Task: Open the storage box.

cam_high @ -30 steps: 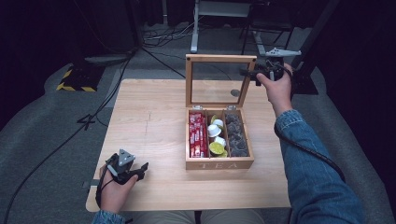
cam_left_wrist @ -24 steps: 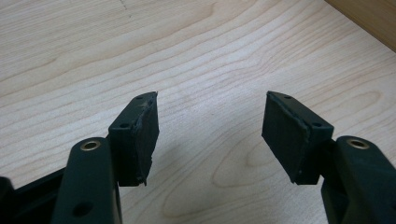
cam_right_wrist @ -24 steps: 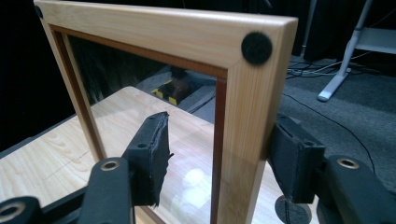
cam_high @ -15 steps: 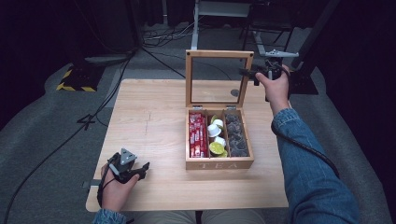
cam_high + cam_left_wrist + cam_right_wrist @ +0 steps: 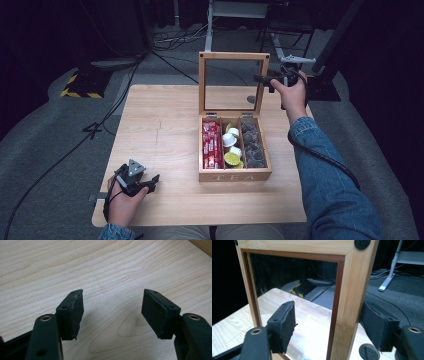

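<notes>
Standing open at the centre-right of the high view, a wooden tea box (image 5: 235, 172) sits on the light wooden table (image 5: 160, 125), its glass-paned lid (image 5: 233, 82) raised upright behind the compartments. Inside the box, red packets (image 5: 211, 145) fill the left compartment, small round cups (image 5: 231, 147) with white and yellow-green tops lie in the middle one, and dark wrapped bags (image 5: 253, 145) fill the right one. The word TEA shows on the front wall.

At the upper right of that view, the right gripper (image 5: 268, 79) is held up at the right-hand edge of the lid frame, with a denim sleeve (image 5: 330, 185) running down to the lower right corner. In the right gripper view, the lid's wooden side rail (image 5: 348, 302) stands between the two black jaws: the jaws are spread, one pad on the glass side, the other behind the rail's outer edge. The right pad looks close against the wood, the left pad stands clear of it, so the jaws straddle the rail without clamping it. A small dark round disc (image 5: 369, 353) lies on the table at the lower right of that view.

At the lower left of the high view, the left gripper (image 5: 153, 181) rests low over the table near its front edge, well apart from the box. In the left gripper view its jaws are wide apart with nothing but bare wood grain between them.
</notes>
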Demonstrator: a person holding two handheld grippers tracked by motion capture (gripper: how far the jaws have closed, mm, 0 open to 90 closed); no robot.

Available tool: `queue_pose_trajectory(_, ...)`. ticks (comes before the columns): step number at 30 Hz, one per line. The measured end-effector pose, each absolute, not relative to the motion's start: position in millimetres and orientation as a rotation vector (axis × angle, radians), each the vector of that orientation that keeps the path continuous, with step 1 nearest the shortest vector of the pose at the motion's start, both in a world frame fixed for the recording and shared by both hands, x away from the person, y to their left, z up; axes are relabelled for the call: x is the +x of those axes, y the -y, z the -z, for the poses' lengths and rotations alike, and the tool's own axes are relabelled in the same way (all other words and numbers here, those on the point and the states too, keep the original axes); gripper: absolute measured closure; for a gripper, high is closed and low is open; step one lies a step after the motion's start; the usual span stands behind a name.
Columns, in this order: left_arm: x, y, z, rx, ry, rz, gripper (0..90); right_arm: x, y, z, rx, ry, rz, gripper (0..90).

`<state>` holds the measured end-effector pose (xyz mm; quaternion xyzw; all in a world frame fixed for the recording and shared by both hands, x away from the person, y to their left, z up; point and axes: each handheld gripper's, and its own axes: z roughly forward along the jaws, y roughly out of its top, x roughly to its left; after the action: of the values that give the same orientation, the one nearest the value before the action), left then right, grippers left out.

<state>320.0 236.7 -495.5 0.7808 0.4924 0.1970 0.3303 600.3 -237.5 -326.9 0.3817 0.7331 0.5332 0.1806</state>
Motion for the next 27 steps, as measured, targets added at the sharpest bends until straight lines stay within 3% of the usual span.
queue_pose_trajectory(17,324.1,-238.5,492.8,2.018,-1.306,-0.504,34.2,581.6,252.9,320.6,1.066,-2.065,-1.484,28.0)
queue_pose_trajectory(23,328.6,-236.9,488.1,2.007,-1.316,-0.495,33.6,560.1,257.6,307.4,1.074,-2.14,-1.456,36.9)
queue_pose_trajectory(27,332.1,-236.4,487.0,2.006,-1.319,-0.488,33.5,544.8,255.5,299.1,1.029,-2.145,-1.472,37.9)
